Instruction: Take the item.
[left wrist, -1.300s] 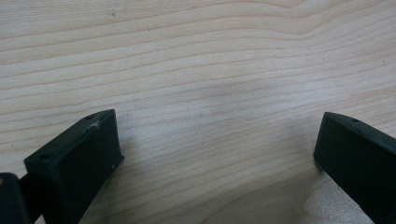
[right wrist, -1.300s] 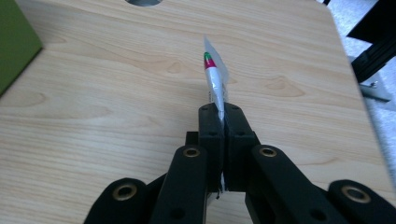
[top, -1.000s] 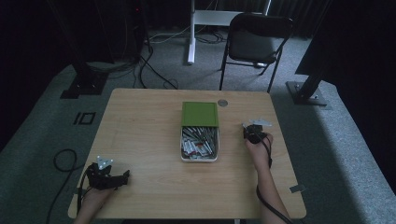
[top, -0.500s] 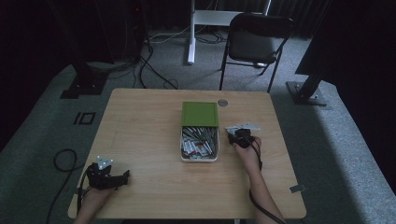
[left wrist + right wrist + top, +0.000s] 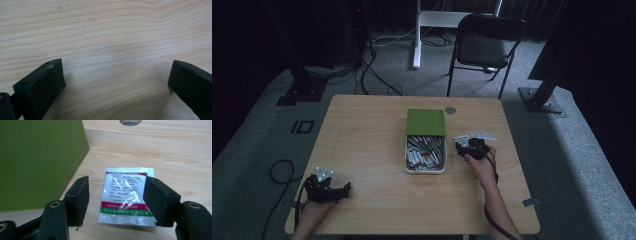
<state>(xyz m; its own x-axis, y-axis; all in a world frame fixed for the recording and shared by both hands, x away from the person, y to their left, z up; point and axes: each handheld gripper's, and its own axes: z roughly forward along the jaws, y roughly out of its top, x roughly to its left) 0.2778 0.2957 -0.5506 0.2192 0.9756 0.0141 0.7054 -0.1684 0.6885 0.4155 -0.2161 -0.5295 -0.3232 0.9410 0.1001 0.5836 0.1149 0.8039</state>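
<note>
A white tray at the table's middle holds several sachets, and a green box rests at its far end. My right gripper is just right of the tray. In the right gripper view it is open, its jaws standing either side of a silver sachet with red and green bands. The sachet lies flat on the wood beside the green box. My left gripper rests near the front left corner. It is open over bare wood with nothing between its jaws.
A round cable hole sits in the table behind the green box. Beyond the table's far edge stand a black folding chair and a white stand leg. Cables lie on the floor.
My right gripper has moved left across the table toward the tray and box, ending close beside them. The left gripper has stayed in place.
</note>
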